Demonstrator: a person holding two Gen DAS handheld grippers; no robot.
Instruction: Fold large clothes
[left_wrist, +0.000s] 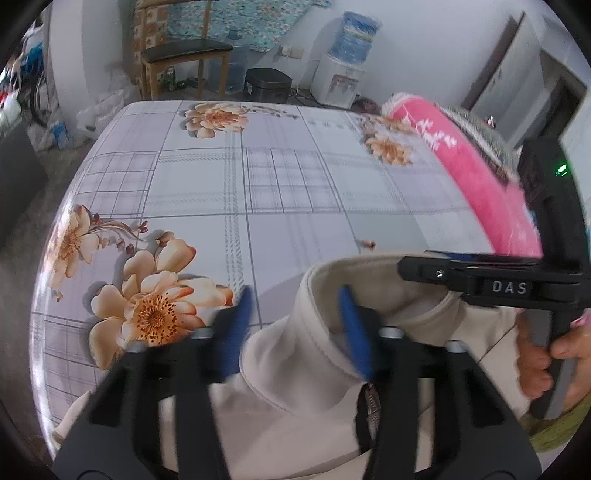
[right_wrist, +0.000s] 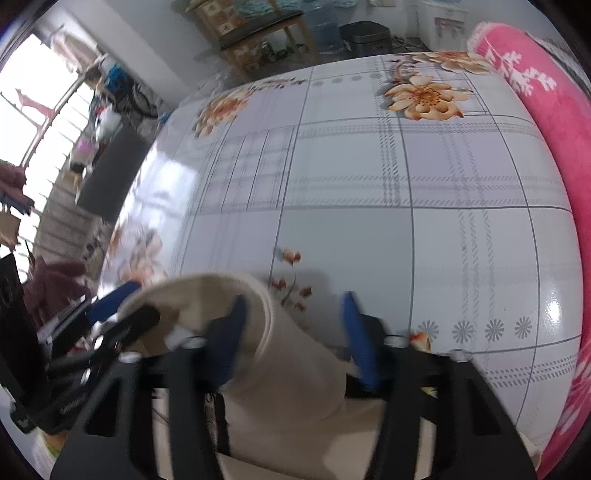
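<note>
Nearest to both cameras is the cream-coloured thick cotton garment with a stand-up collar and a metal zip (left_wrist: 295, 369), which lies at the near edge of the table and partly hangs over it. Its collar rises between the two blue-padded fingers of the left gripper (left_wrist: 295, 325). The fingers are spread apart, one on each side of the collar fold, so I judge that this gripper is placed to take the collar but does not pinch it yet. In the right wrist view the same collar rim (right_wrist: 236, 295) curls up between the blue fingers of the right gripper (right_wrist: 295, 328), which are also spread wide; the left pad is just beside the cloth, and I cannot tell if it touches. Both tools stand near each other at the collar, probably because the neck is a good point to lift a large garment and spread it flat before any fold. The person's hand (left_wrist: 546, 362) holds the handle of the right tool at the edge of the left view.

Farther away, the glossy plaid tablecloth with orange flowers (left_wrist: 295, 184) gives a wide surface for the folding. A pink fluffy rolled blanket (left_wrist: 480, 177) lies along its right side, well apart from the garment. Behind the table stand a wooden chair (left_wrist: 184, 62) and a white water dispenser (left_wrist: 340, 77)
</note>
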